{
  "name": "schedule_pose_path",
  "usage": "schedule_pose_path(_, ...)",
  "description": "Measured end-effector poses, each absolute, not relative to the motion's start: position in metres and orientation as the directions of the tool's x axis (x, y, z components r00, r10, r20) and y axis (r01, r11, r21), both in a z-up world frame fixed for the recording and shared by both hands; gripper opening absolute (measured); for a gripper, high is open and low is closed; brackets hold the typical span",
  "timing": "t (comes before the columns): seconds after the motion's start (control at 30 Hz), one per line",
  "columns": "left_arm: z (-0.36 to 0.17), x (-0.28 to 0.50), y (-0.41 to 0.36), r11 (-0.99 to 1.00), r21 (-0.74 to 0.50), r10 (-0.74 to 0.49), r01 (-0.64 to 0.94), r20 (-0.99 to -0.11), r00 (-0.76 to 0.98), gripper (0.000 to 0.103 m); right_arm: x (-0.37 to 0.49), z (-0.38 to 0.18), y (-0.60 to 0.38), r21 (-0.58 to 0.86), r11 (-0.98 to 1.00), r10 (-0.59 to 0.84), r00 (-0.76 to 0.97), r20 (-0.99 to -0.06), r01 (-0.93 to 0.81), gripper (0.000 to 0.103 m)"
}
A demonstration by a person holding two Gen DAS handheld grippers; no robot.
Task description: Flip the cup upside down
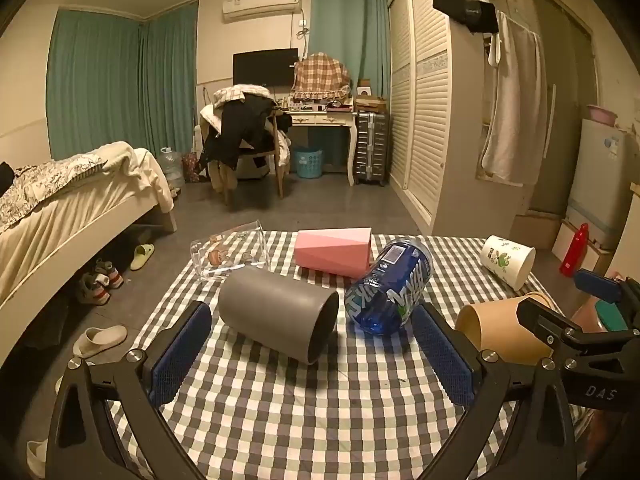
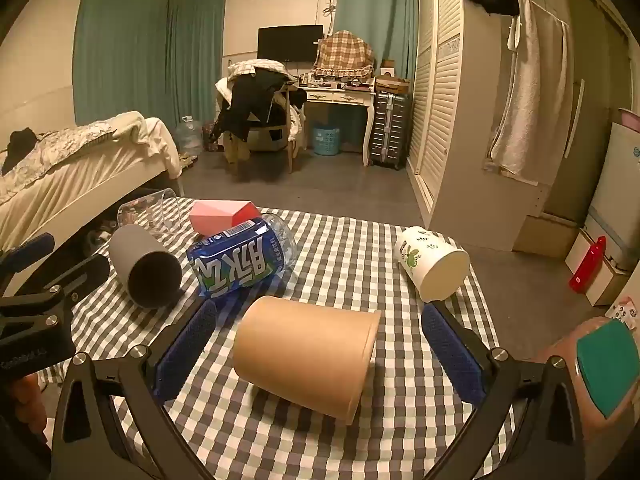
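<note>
Several cups lie on their sides on the checkered table (image 1: 280, 420). A grey cup (image 1: 278, 312) lies between the fingertips of my open left gripper (image 1: 316, 320), its mouth facing right and toward me; it also shows in the right wrist view (image 2: 146, 266). A tan paper cup (image 2: 306, 354) lies between the open fingers of my right gripper (image 2: 320, 320), mouth to the right; it also shows in the left wrist view (image 1: 500, 332). Neither gripper touches a cup.
A blue bottle (image 1: 390, 288) lies beside the grey cup. A pink cup (image 1: 332, 252), a clear glass (image 1: 230, 254) and a white printed cup (image 1: 508, 260) lie farther back. A bed stands left, a wardrobe right. The table's far edge is near the glass.
</note>
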State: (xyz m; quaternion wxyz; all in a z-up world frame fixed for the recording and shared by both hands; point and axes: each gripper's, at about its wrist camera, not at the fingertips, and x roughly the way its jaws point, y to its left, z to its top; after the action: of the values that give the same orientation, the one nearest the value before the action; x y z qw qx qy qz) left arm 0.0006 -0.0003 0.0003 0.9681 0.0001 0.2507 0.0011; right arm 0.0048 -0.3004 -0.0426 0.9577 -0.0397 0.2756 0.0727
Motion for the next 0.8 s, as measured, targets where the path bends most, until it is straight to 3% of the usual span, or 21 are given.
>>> schedule_pose_path(0.8,-0.005,0.004,0.005,1.0,-0.007,0.01,-0.015,-0.496,0.868,0.103,0.005,-0.046,-0.291,-0.038,0.986,0.119,0.838,-0.533,-0.164,0.103)
